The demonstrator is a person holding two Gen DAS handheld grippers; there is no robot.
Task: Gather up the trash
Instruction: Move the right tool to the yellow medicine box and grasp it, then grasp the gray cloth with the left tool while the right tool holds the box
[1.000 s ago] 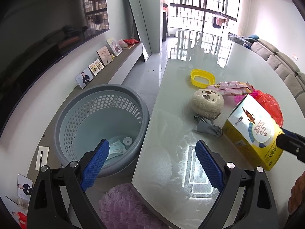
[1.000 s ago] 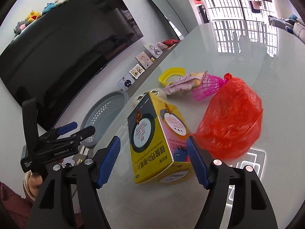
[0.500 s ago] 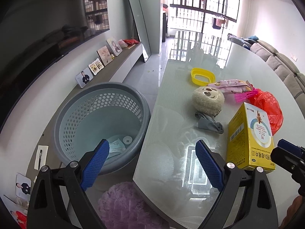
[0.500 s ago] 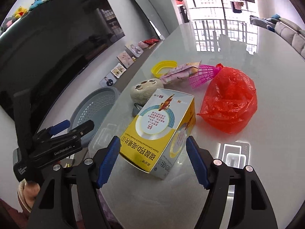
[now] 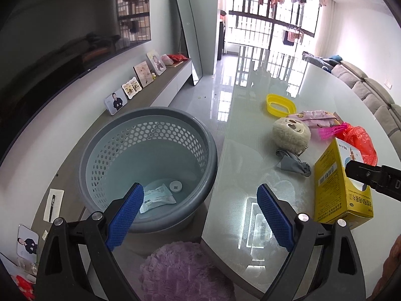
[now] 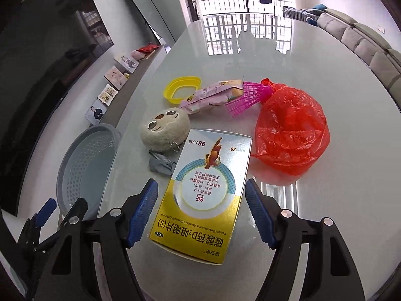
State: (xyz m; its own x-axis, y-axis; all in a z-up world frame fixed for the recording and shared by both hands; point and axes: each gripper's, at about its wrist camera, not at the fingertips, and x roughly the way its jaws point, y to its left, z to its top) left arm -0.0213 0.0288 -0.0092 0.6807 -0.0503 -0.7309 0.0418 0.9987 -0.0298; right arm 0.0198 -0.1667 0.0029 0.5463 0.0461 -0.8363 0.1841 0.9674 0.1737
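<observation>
The yellow box [image 6: 208, 195] was seen lying flat between the widely parted pads of the right gripper [image 6: 200, 213], ungripped; the left gripper [image 5: 200, 215] was held agape, empty.

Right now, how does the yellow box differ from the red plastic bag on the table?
The yellow box is rigid, flat-sided and printed; the red plastic bag is soft, crumpled, translucent and knotted. The box lies between the right gripper's open jaws; the bag sits farther off, untouched. Both rest on the glossy table.
</observation>
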